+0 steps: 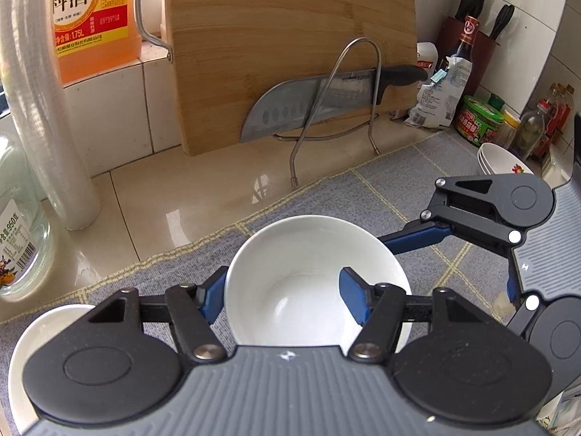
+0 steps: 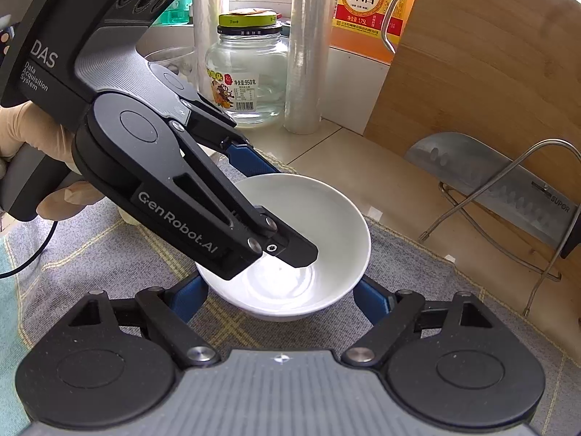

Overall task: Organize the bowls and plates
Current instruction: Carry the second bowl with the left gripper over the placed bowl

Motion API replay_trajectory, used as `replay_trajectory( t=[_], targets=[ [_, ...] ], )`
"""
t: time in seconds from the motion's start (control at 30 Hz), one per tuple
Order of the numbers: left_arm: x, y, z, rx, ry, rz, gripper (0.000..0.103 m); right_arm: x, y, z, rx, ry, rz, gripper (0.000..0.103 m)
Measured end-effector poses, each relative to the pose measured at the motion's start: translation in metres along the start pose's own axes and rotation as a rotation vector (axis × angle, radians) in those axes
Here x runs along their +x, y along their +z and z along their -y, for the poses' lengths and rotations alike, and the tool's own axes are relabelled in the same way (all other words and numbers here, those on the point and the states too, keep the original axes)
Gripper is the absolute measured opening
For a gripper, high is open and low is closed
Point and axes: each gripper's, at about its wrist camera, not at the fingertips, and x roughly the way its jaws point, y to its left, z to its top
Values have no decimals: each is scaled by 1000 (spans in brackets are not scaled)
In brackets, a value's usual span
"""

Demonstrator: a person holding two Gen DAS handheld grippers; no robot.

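**Left wrist view: both grippers on one white bowl**

Left wrist view: the white bowl (image 1: 312, 279) sits upright on the grey checked mat (image 1: 417, 196) that covers the near part of the table (image 1: 189, 196). The left gripper (image 1: 283, 294) straddles the bowl's left wall: one blue finger lies outside the rim, the other (image 1: 354, 299) inside the bowl. Both pads appear pressed to the wall, so the fingers are clamped on the bowl. A second white dish (image 1: 25, 356) shows at the lower left, partly hidden under the gripper body. Stacked white bowls (image 1: 494, 158) stand far right, near jars and bottles.

Right wrist view: the right gripper (image 2: 279, 296) brackets the same bowl (image 2: 326, 218) from the near side, a blue finger (image 2: 190, 296) against each flank of its lower wall; contact looks firm, fingers clamped on the bowl. The left gripper (image 2: 261, 196) crosses the frame from upper left, held by a gloved hand (image 2: 21, 134), one finger tip down inside the bowl.

Behind: a wooden cutting board (image 1: 290, 54) leaning upright, a knife (image 1: 326, 98) in a wire rack (image 1: 341, 109), an orange cooking wine bottle (image 1: 94, 18), and a glass jar (image 2: 248, 72).
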Motion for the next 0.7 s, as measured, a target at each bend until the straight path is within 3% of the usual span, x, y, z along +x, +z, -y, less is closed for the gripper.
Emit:
replay_trajectory(
  t=[0.7],
  targets=[
    [-35, -3, 37, 53, -21, 23, 64, -41, -9, -14, -22, -4, 2, 90]
  ],
)
